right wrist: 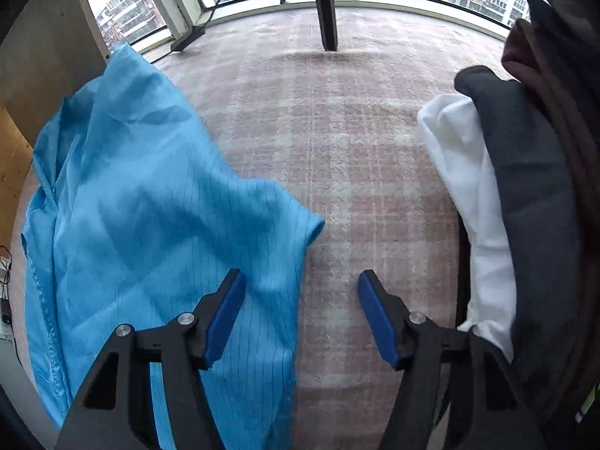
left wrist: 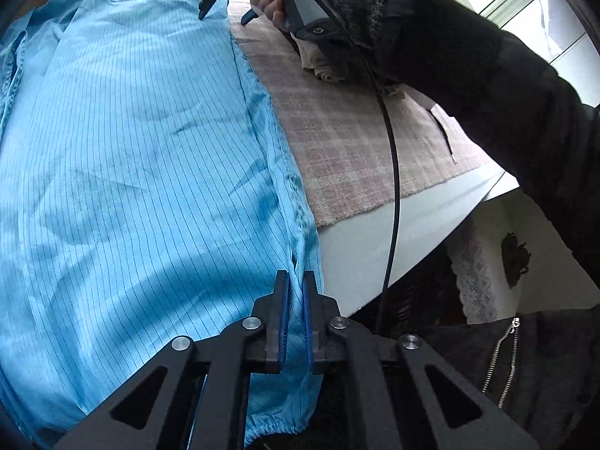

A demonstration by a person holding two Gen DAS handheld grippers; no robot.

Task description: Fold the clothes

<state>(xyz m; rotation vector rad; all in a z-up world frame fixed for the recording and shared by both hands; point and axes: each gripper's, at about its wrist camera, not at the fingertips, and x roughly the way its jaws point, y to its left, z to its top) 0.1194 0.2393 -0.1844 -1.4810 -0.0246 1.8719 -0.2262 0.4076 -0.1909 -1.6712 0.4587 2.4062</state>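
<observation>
The left gripper (left wrist: 296, 285) has its jaws closed on the near hem of the light blue pinstriped garment of thin woven fabric (left wrist: 131, 150); a pinch of fabric sits between the blue pads. The right gripper (right wrist: 300, 288) has its jaws spread wide and holds nothing; they hang above the garment's other edge, one pad over the fabric and one over the pink-and-white checked blanket (right wrist: 337, 131) that covers the worktop.

The garment lies spread flat on the blanket, to the left in the right wrist view. To the right of the garment, well apart from it, a pile of white and dark grey clothes (right wrist: 506, 187) rests on the blanket.

Step in hand, as judged: securing two grip points on one side of the garment before a fold. The next move calls for lowering the right jaws over the edge and closing them on it.
</observation>
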